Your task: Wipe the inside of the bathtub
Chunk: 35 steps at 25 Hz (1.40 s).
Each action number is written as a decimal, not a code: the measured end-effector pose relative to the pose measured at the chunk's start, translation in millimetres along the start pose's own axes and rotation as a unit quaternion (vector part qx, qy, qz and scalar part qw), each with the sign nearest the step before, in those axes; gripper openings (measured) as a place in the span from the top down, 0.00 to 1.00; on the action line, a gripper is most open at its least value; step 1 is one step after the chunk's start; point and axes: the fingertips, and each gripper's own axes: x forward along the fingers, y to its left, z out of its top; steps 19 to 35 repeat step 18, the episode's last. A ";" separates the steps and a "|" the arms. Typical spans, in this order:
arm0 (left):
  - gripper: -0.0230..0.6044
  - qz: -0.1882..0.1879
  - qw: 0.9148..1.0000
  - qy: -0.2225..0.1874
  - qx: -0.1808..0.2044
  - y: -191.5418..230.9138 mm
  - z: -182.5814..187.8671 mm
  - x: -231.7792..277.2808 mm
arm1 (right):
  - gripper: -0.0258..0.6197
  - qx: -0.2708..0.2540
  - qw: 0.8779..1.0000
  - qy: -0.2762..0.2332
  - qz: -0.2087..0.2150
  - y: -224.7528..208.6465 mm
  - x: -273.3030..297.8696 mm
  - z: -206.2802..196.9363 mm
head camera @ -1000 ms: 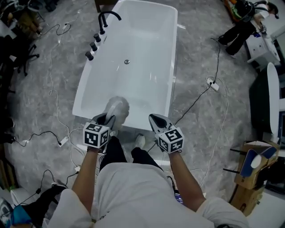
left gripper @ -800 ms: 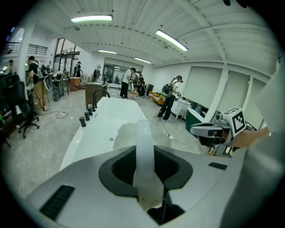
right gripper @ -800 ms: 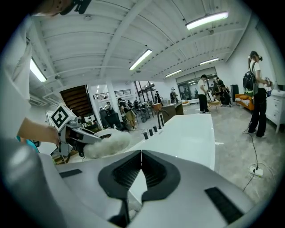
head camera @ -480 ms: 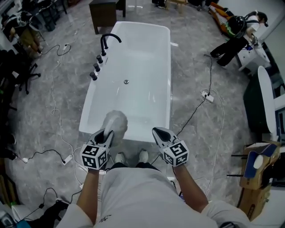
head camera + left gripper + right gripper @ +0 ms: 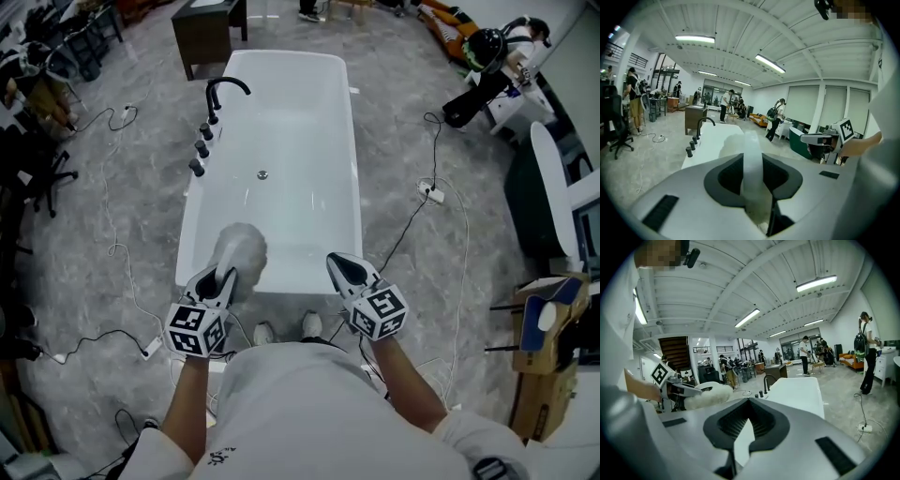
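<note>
- Head view: the bathtub [image 5: 302, 141] was seen lengthwise on the grey floor straight ahead of the person, with its near end just before the feet. It looked bare and dry, and a dark faucet [image 5: 223, 91] was set on its left rim.
- The left gripper [image 5: 223, 275] was held over the tub's near end, with a fluffy pad [image 5: 240, 246] standing out from its tip above the white interior. Whether the pad touched the tub could not be told.
- The right gripper [image 5: 339, 262] was held level beside the left one, near the tub's right rim. It was drawn to a point and nothing was carried in it.
- Left gripper view: the fingers were seen clamped on a flat white band of the pad, which ran up between them. The shaggy bulk lay beyond, and the tub and faucet were visible further off.
- Right gripper view: the jaws were seen drawn together with nothing gripped. The tub stretched away ahead, and the pad was visible off to the left.
- Handling, as judged: the pad was taken to be light, soft and easily squashed. It was best held by the flat band, as it was, so that the pile was left free to wipe.
- The glossy tub was taken to be hard, heavy and slick, so steady pressure would be called for.
</note>
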 end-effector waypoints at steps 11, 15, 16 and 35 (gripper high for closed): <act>0.80 -0.015 0.999 -0.048 0.011 1.7 29.9 14.5 | 0.93 -0.013 0.999 -0.033 -0.030 -8.5 17.9 30.3; 0.80 -0.013 0.998 -0.059 0.011 3.9 39.9 20.7 | 0.93 -0.010 0.999 -0.039 -0.036 -8.1 21.5 34.8; 0.80 -0.013 0.998 -0.061 0.012 4.1 42.1 22.1 | 0.93 -0.010 0.998 -0.040 -0.037 -7.7 22.3 35.7; 0.80 -0.013 0.998 -0.062 0.014 4.0 46.2 24.9 | 0.93 -0.009 0.998 -0.041 -0.038 -7.3 23.1 37.3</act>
